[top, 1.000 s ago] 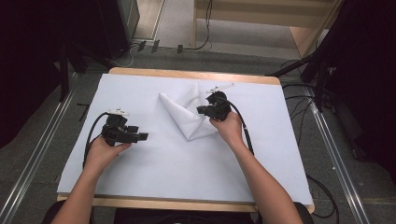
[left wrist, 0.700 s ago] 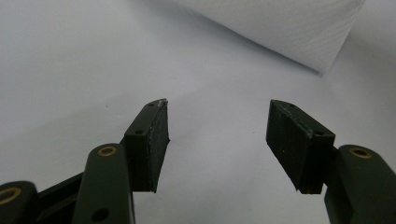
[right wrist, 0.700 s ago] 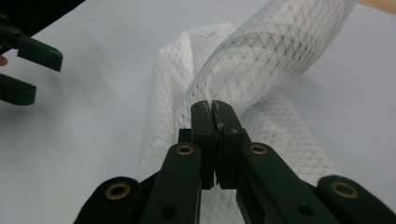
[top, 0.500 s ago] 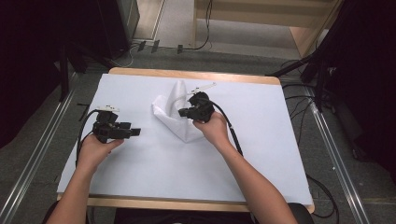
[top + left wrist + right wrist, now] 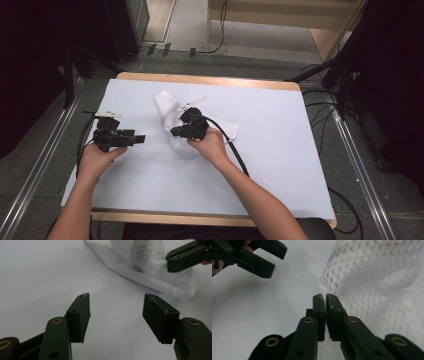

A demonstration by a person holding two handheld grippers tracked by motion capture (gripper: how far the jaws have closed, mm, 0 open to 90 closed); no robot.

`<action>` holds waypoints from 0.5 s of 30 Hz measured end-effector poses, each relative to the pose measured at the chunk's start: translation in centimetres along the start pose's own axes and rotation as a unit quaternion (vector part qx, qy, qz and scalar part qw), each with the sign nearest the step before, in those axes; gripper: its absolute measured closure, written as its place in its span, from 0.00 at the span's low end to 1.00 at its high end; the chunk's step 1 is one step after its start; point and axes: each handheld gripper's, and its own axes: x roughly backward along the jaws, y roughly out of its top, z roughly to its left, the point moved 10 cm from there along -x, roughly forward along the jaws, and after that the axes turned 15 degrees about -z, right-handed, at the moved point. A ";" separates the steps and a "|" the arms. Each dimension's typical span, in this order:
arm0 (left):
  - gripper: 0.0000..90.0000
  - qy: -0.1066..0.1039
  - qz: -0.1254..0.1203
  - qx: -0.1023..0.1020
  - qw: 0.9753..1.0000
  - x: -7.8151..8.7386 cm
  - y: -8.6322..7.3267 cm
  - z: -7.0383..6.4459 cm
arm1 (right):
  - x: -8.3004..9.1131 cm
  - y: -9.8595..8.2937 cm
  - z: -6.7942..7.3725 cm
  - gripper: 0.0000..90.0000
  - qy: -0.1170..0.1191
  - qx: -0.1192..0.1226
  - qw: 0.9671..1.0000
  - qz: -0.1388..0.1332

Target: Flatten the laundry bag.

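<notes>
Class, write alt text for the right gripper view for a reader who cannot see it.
The right gripper has its two black jaws shut on the edge of a white dotted cloth lifted over a white table. The left gripper is at upper left, jaws apart.

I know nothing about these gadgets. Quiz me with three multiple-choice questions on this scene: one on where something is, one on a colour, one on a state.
1. Where is the cloth?
A. Far middle of the table
B. On the floor
C. Near right corner

2. What colour is the cloth?
A. Red
B. White
C. Black

3. How do the jaws of the left hand-held gripper stand?
A. Shut on the cloth
B. Shut on nothing
C. Open

Answers: 1 A, the high view shows it there. 2 B, it is white with fine dots. 3 C, a wide gap separates them; the right hand-held gripper pinches the cloth.
</notes>
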 end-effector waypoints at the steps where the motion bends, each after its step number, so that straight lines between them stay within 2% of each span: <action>1: 0.44 0.000 0.000 0.000 1.000 0.0 0.0 0.0 | 0.0 0.0 0.0 0.96 0.000 0.000 1.000 0.000; 5: 0.44 0.002 -0.002 0.003 1.000 0.0 0.0 0.3 | -0.2 0.0 0.8 0.87 0.015 0.000 1.000 -0.002; 6: 0.44 0.002 -0.001 0.004 1.000 -0.1 -0.1 0.3 | 0.2 0.3 0.9 0.82 0.015 0.004 1.000 -0.003; 9: 0.44 0.002 0.000 0.004 1.000 -0.2 -0.1 0.4 | 0.7 0.5 0.8 0.79 0.012 0.003 1.000 -0.004; 13: 0.43 -0.001 0.002 0.002 1.000 -0.6 0.0 0.1 | 2.5 0.9 0.0 0.78 0.005 0.009 1.000 -0.018; 15: 0.43 -0.003 0.003 -0.003 1.000 -0.8 0.0 -0.1 | 3.7 0.8 -0.9 0.78 -0.007 0.011 1.000 -0.019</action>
